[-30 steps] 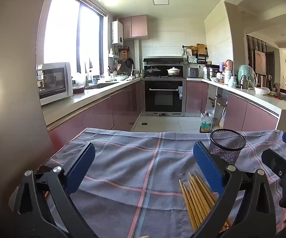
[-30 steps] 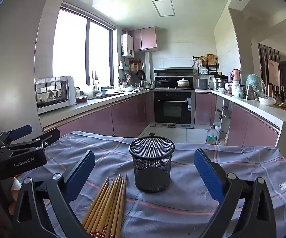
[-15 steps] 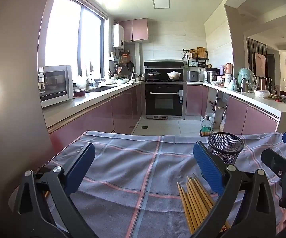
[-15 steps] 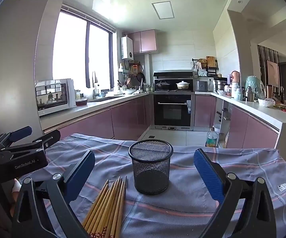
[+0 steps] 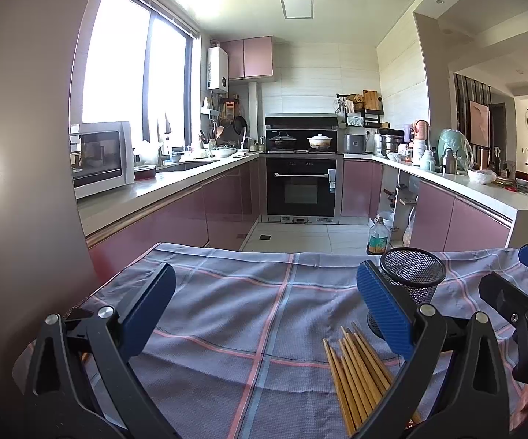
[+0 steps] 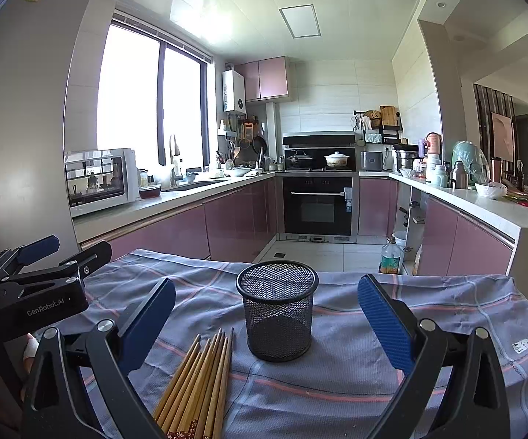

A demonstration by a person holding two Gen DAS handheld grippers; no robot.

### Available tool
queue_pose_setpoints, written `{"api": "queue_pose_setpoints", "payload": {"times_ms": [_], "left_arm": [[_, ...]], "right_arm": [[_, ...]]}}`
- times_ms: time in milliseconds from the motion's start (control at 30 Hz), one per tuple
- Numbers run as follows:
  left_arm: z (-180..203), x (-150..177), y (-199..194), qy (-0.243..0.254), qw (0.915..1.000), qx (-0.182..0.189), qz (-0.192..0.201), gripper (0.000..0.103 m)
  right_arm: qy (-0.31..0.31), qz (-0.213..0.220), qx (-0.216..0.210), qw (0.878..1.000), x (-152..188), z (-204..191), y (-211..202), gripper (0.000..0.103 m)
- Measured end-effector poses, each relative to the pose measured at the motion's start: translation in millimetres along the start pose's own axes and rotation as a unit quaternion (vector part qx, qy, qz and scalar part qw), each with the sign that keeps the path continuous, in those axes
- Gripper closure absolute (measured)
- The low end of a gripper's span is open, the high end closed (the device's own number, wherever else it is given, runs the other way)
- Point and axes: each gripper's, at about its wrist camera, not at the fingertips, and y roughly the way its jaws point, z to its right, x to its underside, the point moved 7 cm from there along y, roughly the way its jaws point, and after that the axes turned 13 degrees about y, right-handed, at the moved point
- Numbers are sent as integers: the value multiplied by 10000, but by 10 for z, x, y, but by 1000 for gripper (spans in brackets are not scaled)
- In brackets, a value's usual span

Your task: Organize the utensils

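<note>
A bundle of several wooden chopsticks (image 6: 200, 384) lies on the grey checked cloth (image 6: 355, 376), just left of an upright black mesh cup (image 6: 278, 309). My right gripper (image 6: 266, 314) hovers above the cloth, open, with the cup straight ahead between its blue pads and nothing held. In the left wrist view the chopsticks (image 5: 359, 369) lie near my right finger and the cup (image 5: 412, 280) stands partly behind it. My left gripper (image 5: 264, 305) is open and empty over bare cloth. Each gripper shows at the edge of the other's view.
The clothed table (image 5: 227, 292) ends at a far edge facing a kitchen aisle with pink cabinets. A plastic bottle (image 6: 389, 258) stands on the floor beyond. A wall (image 5: 18, 183) rises close on the left. A hand (image 6: 29, 351) shows at lower left.
Both views have tilted slightly upward: the cup and chopsticks sit a little lower in each frame. Both grippers stay open and nothing on the cloth has moved.
</note>
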Motion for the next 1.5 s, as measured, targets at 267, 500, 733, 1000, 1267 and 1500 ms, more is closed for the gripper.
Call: {"api": "queue_pose_setpoints", "payload": {"times_ms": [267,500,733,1000,1267,1500], "left_arm": [[-4,4,-9,-7,10000,4,18,6],[-12,2,-19,-26,10000,4,31,6],[-11,-3,-27,-35,10000,-13,52,6],[-2,-7,-36,-42,10000,-20,65,6],[-5,-2,-42,-35,10000,-28,74,6],[-1,-4,-43,-41,10000,-26,80,6]], "right_arm": [[10,16,-5,10000,-5,-7,9,7],[13,20,-14,10000,-11,-12,8,7],[1,26,2,10000,-17,-22,1,7],[-29,63,2,10000,-33,-55,-18,7],[-42,82,-16,10000,-40,-68,-22,7],[-40,78,-22,10000,-46,-64,-13,7]]}}
